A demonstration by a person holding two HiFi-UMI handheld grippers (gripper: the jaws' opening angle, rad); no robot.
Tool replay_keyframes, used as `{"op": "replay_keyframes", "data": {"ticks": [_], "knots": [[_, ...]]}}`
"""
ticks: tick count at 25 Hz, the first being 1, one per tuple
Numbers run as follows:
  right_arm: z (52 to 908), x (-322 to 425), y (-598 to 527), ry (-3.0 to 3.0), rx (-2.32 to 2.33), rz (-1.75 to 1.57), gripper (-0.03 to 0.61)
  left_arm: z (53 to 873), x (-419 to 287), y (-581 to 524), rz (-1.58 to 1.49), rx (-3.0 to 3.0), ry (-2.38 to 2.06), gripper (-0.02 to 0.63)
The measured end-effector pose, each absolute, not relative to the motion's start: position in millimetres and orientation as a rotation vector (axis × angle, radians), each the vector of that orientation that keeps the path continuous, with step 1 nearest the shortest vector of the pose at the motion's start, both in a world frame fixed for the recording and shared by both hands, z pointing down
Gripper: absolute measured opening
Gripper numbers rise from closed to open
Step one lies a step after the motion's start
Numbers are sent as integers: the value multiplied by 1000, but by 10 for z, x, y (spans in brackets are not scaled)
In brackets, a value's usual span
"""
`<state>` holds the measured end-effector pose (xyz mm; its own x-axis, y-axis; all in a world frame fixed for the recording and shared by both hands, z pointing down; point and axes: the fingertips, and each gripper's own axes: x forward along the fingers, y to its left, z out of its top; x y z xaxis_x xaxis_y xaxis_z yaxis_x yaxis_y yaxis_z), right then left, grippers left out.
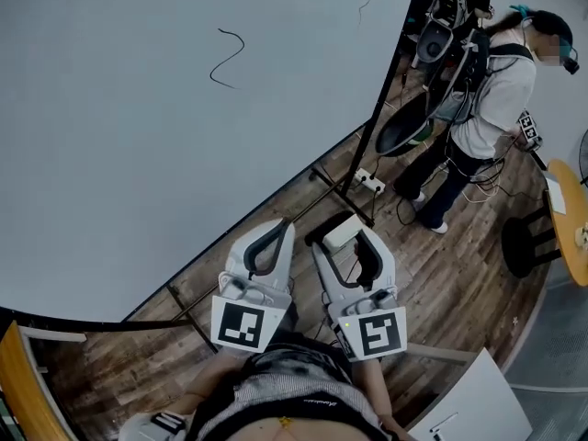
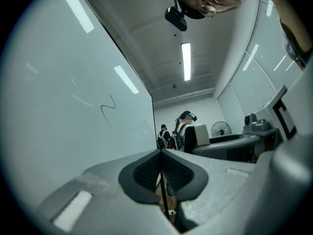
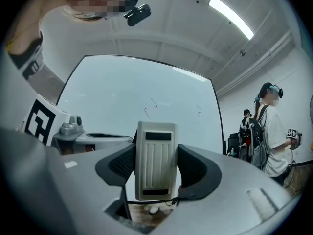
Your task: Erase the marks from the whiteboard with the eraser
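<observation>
A large whiteboard (image 1: pixel 138 136) on a stand fills the upper left of the head view. It carries a black squiggle (image 1: pixel 227 59) and a smaller mark (image 1: pixel 364 0) near its right edge; both marks (image 3: pixel 151 107) also show in the right gripper view. My right gripper (image 1: pixel 342 234) is shut on a beige ribbed eraser (image 3: pixel 156 159), held low in front of the board, well below the marks. My left gripper (image 1: pixel 273 239) hangs beside it, shut with nothing between its pads (image 2: pixel 146 173).
The board's black stand legs (image 1: pixel 354 191) and a power strip (image 1: pixel 369 182) lie on the wooden floor just ahead. A person (image 1: pixel 482 108) with gear stands at the right near a black stool (image 1: pixel 524 242) and a round wooden table (image 1: pixel 574 219).
</observation>
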<state>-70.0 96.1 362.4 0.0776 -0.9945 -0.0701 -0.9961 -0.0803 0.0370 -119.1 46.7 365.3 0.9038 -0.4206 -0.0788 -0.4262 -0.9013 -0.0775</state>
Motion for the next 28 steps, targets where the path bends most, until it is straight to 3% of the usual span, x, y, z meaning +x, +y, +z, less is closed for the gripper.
{"op": "replay_keyframes", "data": {"ticks": [8, 19, 28], "knots": [[3452, -342, 423, 2183, -2157, 236, 264, 3475, -841, 53, 114, -2865, 738, 3], [3243, -169, -1228, 2304, -2074, 267, 264, 3531, -714, -1215, 52, -2858, 774, 3], [3167, -87, -2050, 2457, -1866, 367, 264, 3738, -641, -1772, 61, -2775, 1051, 3]]}}
